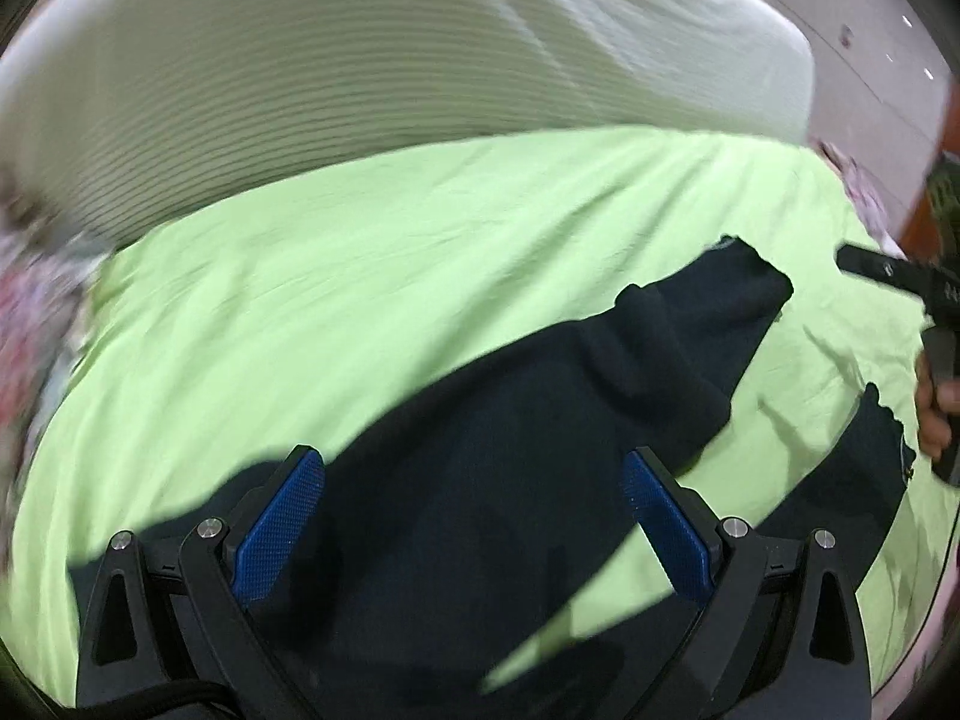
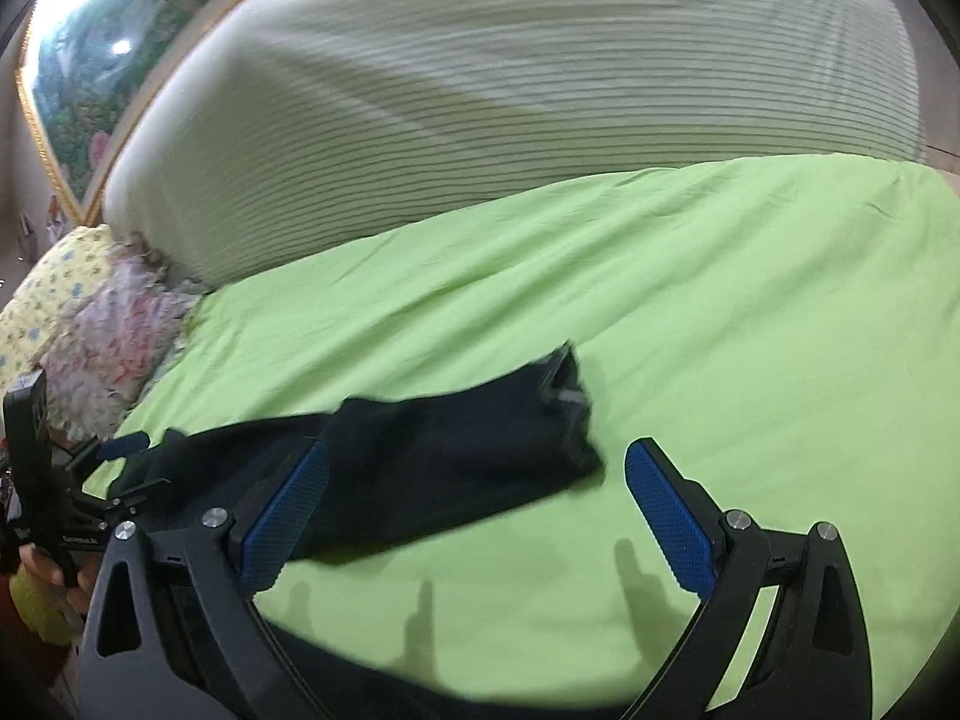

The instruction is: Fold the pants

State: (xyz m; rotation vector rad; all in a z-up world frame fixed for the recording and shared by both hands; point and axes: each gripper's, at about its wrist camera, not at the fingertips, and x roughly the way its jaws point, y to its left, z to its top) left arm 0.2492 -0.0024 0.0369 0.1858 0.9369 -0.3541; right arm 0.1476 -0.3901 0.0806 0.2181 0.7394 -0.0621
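Dark navy pants (image 1: 540, 420) lie spread on a lime green sheet (image 1: 360, 276), with one leg running up to the right and another leg (image 1: 870, 480) off at the right edge. My left gripper (image 1: 474, 480) is open above the waist part, blue pads wide apart. My right gripper (image 2: 477, 480) is open and empty, hovering over the end of one pant leg (image 2: 450, 462). The right gripper also shows at the right edge of the left wrist view (image 1: 900, 282), and the left gripper at the left edge of the right wrist view (image 2: 120, 462).
A white ribbed blanket (image 2: 480, 90) is piled along the far side of the bed. Floral pillows (image 2: 102, 330) lie at the left. A framed landscape picture (image 2: 90, 60) hangs behind. The bed edge curves off at the right.
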